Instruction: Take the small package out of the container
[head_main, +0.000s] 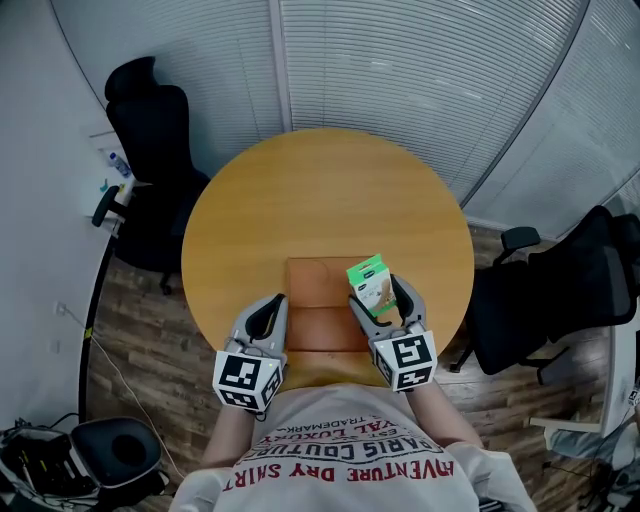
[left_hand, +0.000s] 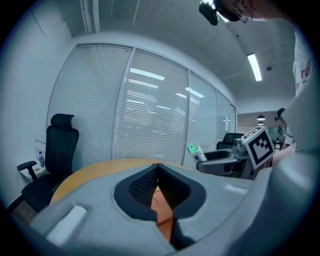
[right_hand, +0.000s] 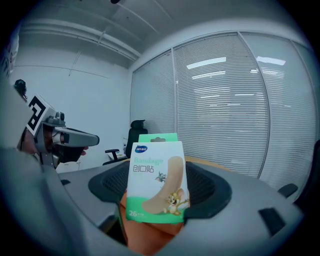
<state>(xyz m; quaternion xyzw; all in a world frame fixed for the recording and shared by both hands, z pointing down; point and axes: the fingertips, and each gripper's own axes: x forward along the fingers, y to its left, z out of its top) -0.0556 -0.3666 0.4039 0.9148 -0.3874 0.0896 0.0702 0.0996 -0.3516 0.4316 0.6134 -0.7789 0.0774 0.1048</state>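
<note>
A small green-and-white bandage package (head_main: 369, 282) is held upright above the orange-brown container (head_main: 318, 330), with my right gripper (head_main: 383, 297) shut on its lower part. In the right gripper view the package (right_hand: 156, 180) fills the middle between the dark pads (right_hand: 210, 189), and the container (right_hand: 150, 236) shows just below it. My left gripper (head_main: 270, 312) sits at the container's left edge. Its jaws meet at the tips (left_hand: 158, 166), with orange material (left_hand: 164, 210) in the gap between them. From the left gripper view the package (left_hand: 196, 151) shows to the right.
The container lies on a round wooden table (head_main: 330, 200) near its front edge. Black office chairs stand at the back left (head_main: 150, 130) and at the right (head_main: 560, 300). Blinds (head_main: 420, 60) cover the wall behind the table.
</note>
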